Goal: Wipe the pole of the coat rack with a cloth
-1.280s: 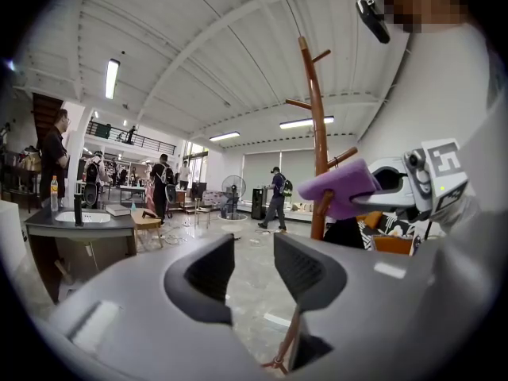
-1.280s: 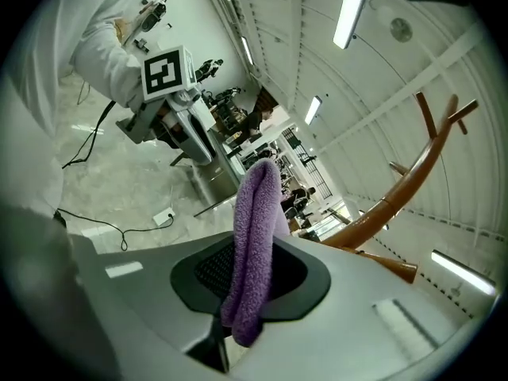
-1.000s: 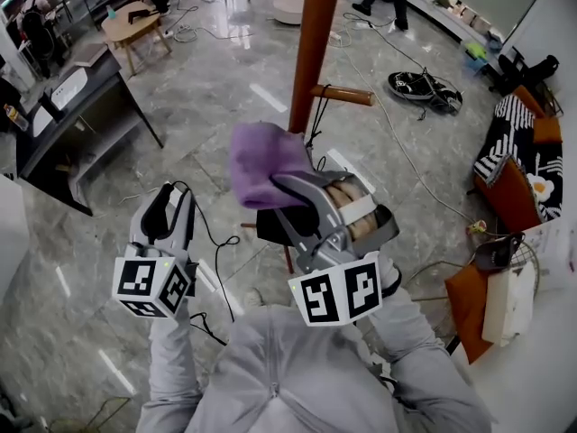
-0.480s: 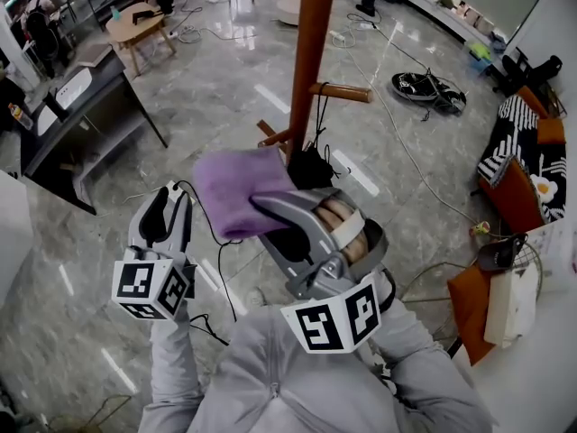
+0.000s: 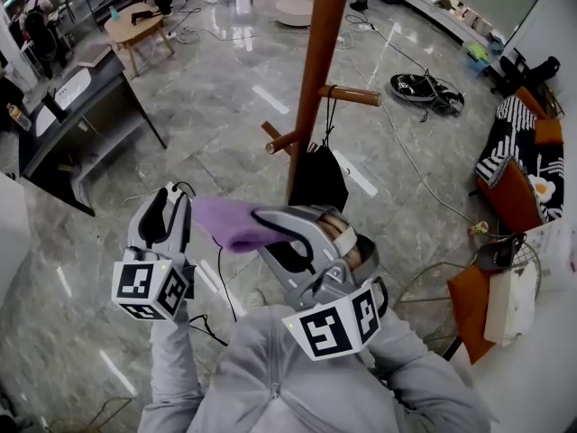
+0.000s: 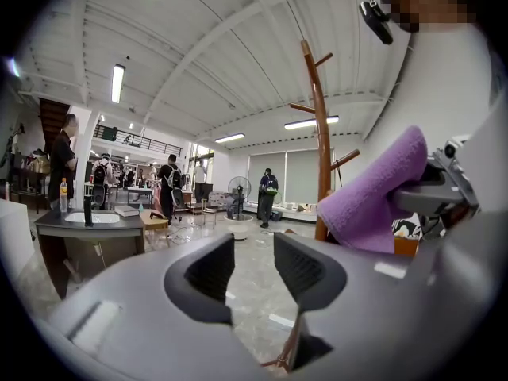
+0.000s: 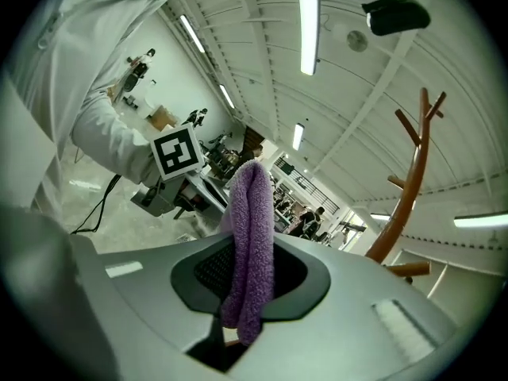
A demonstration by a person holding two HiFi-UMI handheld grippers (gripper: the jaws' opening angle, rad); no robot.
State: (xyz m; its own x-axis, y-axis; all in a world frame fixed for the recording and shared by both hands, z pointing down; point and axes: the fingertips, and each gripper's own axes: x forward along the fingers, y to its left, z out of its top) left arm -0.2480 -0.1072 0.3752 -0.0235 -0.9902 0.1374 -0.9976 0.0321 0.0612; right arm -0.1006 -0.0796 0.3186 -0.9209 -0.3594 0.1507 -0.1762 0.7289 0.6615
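Right claw [image 7: 250, 280] was clamped on the cloth [image 7: 252, 228]: purple terry, folded over, sticking up past the jaws. Left claw [image 6: 252, 264] had its jaws a bit apart w/ nothing btwn them, held low at the person's left. In the head view the cloth lay btwn the two claws, down-left of the pole [image 5: 311, 88] & not touching it. It was near the black bag [image 5: 317, 177], which hung by its strap from a peg [image 5: 347, 95]. A 2nd peg [image 5: 281, 139] stuck out lower, on the other side. The pole was smooth red-brown wood, upright.

Floor [image 5: 207, 97]: grey marble-look tiles, glossy, w/ pale streaks of reflected light. Cables [image 5: 397, 129] trailed across it right of the pole. A dark bundle lay beyond them; couldn't tell what it was. A dark tabletop [image 5: 86, 106] stood at left w/ white items on it, & a small round tabletop [image 5: 135, 25] of pale wood was behind that. At right were striped & orange cushions [image 5: 514, 161]. A white tabletop [image 5: 541, 368] filled the lower-right corner w/ a pale box on it.

Room: a big open hall. The ceiling [image 6: 198, 46] was white & ribbed, w/ strip lights [image 6: 119, 82] lit. Several people [image 6: 168, 189] stood far back near a fan [image 6: 238, 187] on a stand, w/ shaded windows behind them.
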